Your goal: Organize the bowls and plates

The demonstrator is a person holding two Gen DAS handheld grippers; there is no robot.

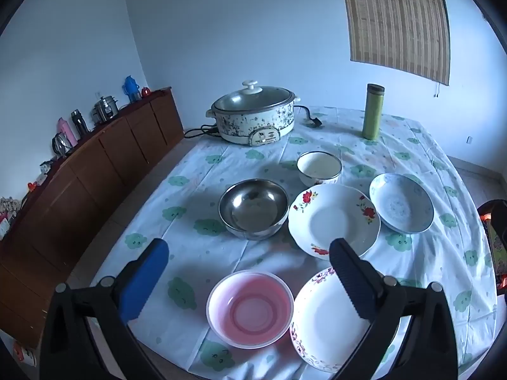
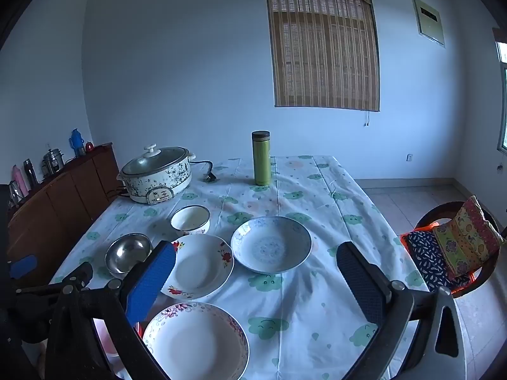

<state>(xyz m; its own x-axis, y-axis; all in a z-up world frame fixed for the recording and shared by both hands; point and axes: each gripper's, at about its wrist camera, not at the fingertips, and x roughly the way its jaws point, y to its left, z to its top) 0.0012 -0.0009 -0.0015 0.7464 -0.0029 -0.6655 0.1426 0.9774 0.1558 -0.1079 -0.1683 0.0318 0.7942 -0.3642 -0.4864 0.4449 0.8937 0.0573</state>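
A cloud-print tablecloth (image 1: pixel 196 171) is covering the table. I'm holding both claws, the left gripper (image 1: pixel 250 281) and right gripper (image 2: pixel 256 285), spread wide and empty above the pink bowl (image 1: pixel 250 308) and purple-flowered plate (image 2: pixel 196 342), lower centre.

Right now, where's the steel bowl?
Left of centre in the left wrist view: steel bowl, left of the red-flowered plate, beyond the pink bowl.

A cloud-print cloth covers the table (image 2: pixel 317 190) — cooker (image 2: pixel 155 174) and flask (image 2: pixel 261 158) along its far edge, bowls and plates nearer.
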